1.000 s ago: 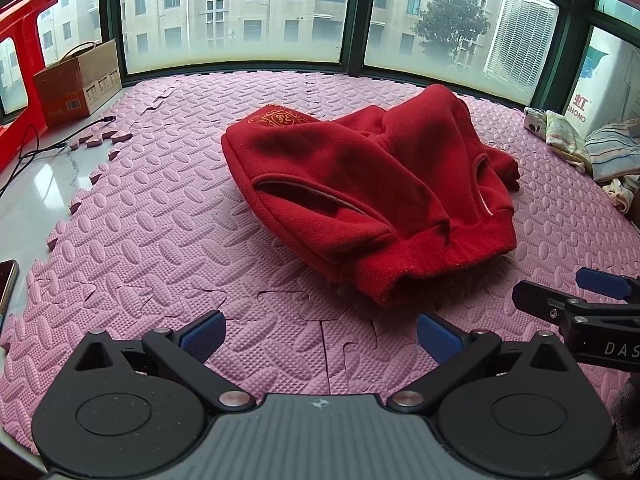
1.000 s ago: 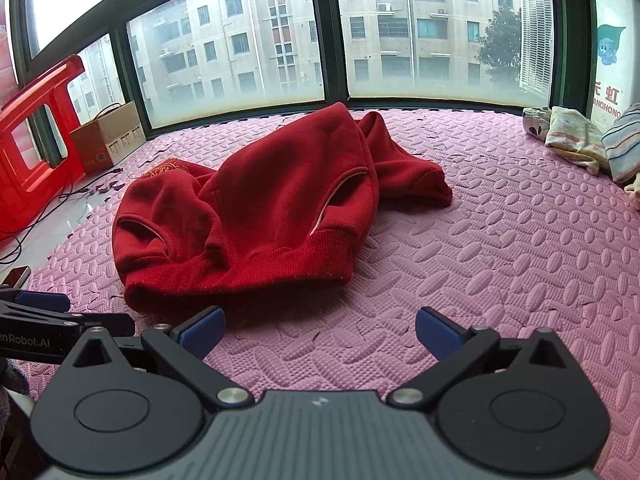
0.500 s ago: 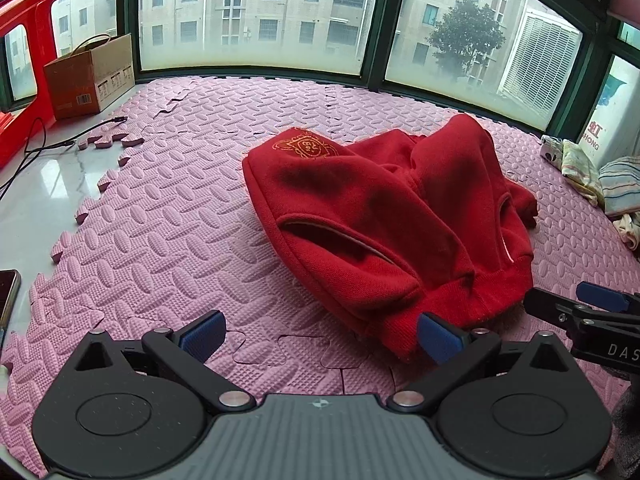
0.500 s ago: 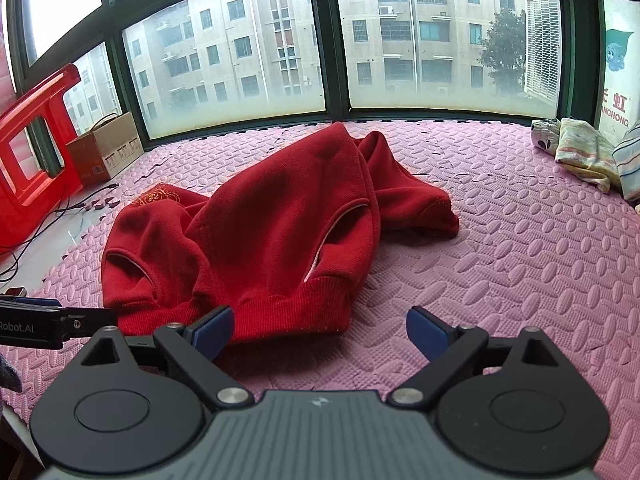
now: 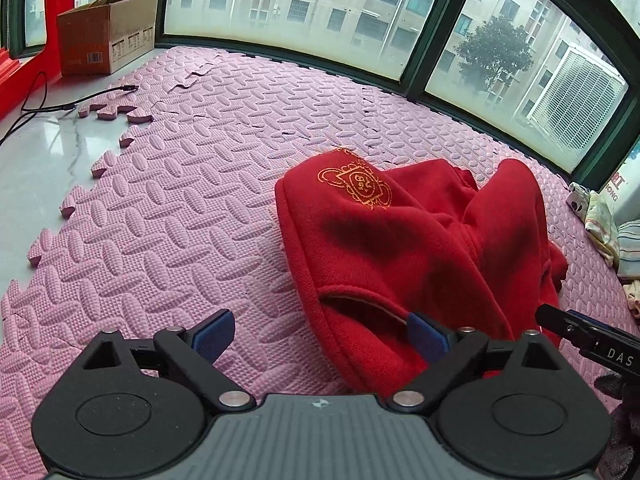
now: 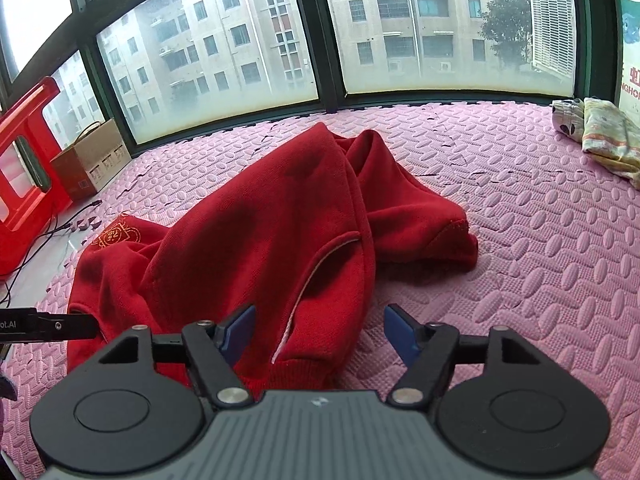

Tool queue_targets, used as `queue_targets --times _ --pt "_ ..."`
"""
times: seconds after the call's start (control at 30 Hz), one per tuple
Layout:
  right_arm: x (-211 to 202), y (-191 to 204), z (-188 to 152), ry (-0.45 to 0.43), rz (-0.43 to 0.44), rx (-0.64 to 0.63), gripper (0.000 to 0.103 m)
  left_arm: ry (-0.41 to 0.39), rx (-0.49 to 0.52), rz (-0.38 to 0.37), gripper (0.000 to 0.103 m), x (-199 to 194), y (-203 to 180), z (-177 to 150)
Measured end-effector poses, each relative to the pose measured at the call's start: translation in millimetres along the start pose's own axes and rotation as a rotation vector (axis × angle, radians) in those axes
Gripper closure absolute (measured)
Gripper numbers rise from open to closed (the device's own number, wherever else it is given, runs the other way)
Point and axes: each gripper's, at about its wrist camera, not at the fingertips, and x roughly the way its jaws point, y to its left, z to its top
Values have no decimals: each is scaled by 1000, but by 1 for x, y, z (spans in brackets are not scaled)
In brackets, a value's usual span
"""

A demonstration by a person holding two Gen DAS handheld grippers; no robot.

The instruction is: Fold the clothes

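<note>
Lying crumpled on the pink foam mat (image 5: 168,216), the red sweater (image 5: 404,248) sits in a heap with its gold emblem (image 5: 354,178) facing up on the far-left fold. Left gripper (image 5: 320,334) is low at the near hem, jaws spread wide, the right blue pad (image 5: 424,336) right at the pocket slit, the left pad over bare mat. Right gripper (image 6: 320,334) is also spread apart, straddling the ribbed hem at the sweater's other near corner, nothing pinched. A cardboard box (image 5: 108,32) stands by the window at far left, and folded striped cloths (image 6: 600,136) lie well apart on the right.
</note>
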Motion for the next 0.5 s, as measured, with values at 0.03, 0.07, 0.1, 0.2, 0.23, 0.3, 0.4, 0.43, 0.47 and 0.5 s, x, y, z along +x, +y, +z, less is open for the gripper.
queue_targets --times 0.03,0.07,0.1,0.2,0.23,0.3,0.4,0.43,0.47,0.5 --pt "4 -2 1 8 9 14 37 10 -9 -21 21 3 2 1" --pt "7 -4 1 18 23 28 42 20 -17 -41 25 6 3 1" --pt "10 -6 1 28 36 43 45 27 -20 -58 32 8 4 1" --pt "15 -9 -2 40 57 64 56 42 -19 -99 58 11 5 2" --pt "14 -9 -3 38 62 66 61 43 -19 -110 68 10 6 2" --pt "9 -10 -3 28 87 79 71 46 -19 -130 83 8 8 3" --pt "-3 -9 -4 10 115 86 84 46 -18 -160 87 4 11 4" --pt "-8 -8 -5 4 122 85 87 39 -15 -168 88 0 11 4" --pt "-13 -7 -5 -5 129 75 89 33 -11 -176 89 -4 12 5" --pt "-18 -6 -5 -11 134 70 89 27 -7 -186 89 -8 12 6"
